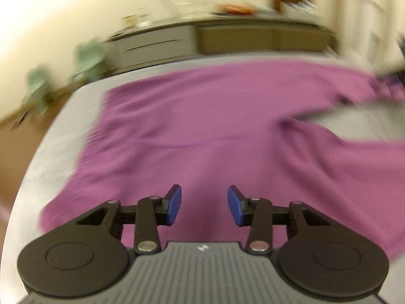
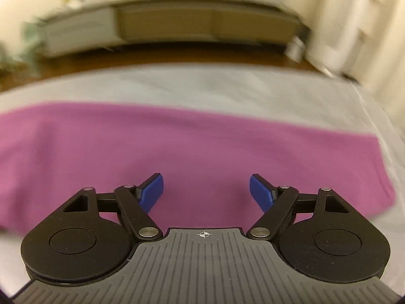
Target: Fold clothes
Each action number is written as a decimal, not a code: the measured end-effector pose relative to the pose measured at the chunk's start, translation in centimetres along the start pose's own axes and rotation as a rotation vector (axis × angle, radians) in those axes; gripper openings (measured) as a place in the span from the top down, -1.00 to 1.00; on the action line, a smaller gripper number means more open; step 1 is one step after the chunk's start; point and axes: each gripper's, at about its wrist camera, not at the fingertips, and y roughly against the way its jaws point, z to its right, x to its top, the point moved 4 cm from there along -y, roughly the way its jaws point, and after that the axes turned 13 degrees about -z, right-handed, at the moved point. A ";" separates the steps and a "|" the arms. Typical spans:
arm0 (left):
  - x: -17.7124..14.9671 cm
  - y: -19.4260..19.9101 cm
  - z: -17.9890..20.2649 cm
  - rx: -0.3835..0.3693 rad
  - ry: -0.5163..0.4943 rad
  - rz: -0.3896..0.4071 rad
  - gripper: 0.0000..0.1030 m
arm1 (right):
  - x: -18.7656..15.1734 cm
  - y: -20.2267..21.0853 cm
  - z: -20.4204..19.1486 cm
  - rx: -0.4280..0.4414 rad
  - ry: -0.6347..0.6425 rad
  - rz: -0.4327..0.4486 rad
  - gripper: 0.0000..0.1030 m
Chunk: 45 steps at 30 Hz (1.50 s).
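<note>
A purple garment (image 1: 202, 126) lies spread flat on a grey table (image 1: 50, 167), and both views are blurred. In the left wrist view a sleeve branches off toward the right. My left gripper (image 1: 204, 209) hovers over the garment's near part, its blue pads (image 1: 174, 206) apart with nothing between them. In the right wrist view the same purple garment (image 2: 177, 147) runs as a wide band across the grey table (image 2: 202, 86), its straight edge ending at the right. My right gripper (image 2: 206, 192) hangs above it, jaws wide open and empty.
A long low cabinet (image 1: 227, 38) with drawers stands beyond the table against a pale wall. Green chairs (image 1: 88, 55) sit at the left on a brown floor. Pale curtains (image 2: 354, 25) hang at the right. Bare grey table shows beyond the garment's far edge.
</note>
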 end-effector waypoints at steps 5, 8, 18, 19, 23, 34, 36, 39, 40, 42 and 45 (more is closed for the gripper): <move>0.7 -2.0 2.5 0.064 -0.077 -0.033 0.21 | 2.8 -2.6 5.0 -0.003 -0.069 0.033 -0.78; 1.4 -1.7 2.5 0.039 -0.048 -0.035 0.23 | 2.8 -1.4 7.9 0.040 -0.110 0.036 -0.49; 3.1 -2.4 6.6 0.028 -0.120 -0.011 0.17 | -2.6 2.3 18.8 0.011 -0.169 0.065 -0.45; 3.5 -2.3 6.3 0.024 -0.108 -0.004 0.17 | -3.9 4.3 19.1 0.059 -0.139 0.097 -0.56; 5.5 -1.8 6.9 0.015 -0.104 0.055 0.19 | -11.9 11.3 20.9 0.064 0.005 0.159 -0.84; 6.8 -3.3 10.8 0.071 -0.179 0.061 0.06 | -23.9 8.9 27.6 0.056 -0.091 0.027 0.11; 7.1 -3.5 10.8 0.087 -0.169 0.058 0.04 | -23.2 9.3 26.7 0.063 -0.062 0.031 0.84; 8.0 -2.5 9.9 0.148 -0.106 0.114 0.05 | -21.4 11.4 26.5 -0.015 -0.097 0.157 0.86; 8.4 -2.2 9.3 0.157 -0.071 0.132 0.05 | -20.4 12.3 26.9 -0.022 -0.137 0.212 0.86; 9.1 -1.9 8.5 0.164 -0.021 0.150 0.09 | -18.2 11.9 27.9 -0.066 -0.217 0.267 0.84; 8.9 -3.6 8.5 0.176 -0.047 0.093 0.07 | -16.4 8.4 28.7 -0.055 -0.325 0.217 0.22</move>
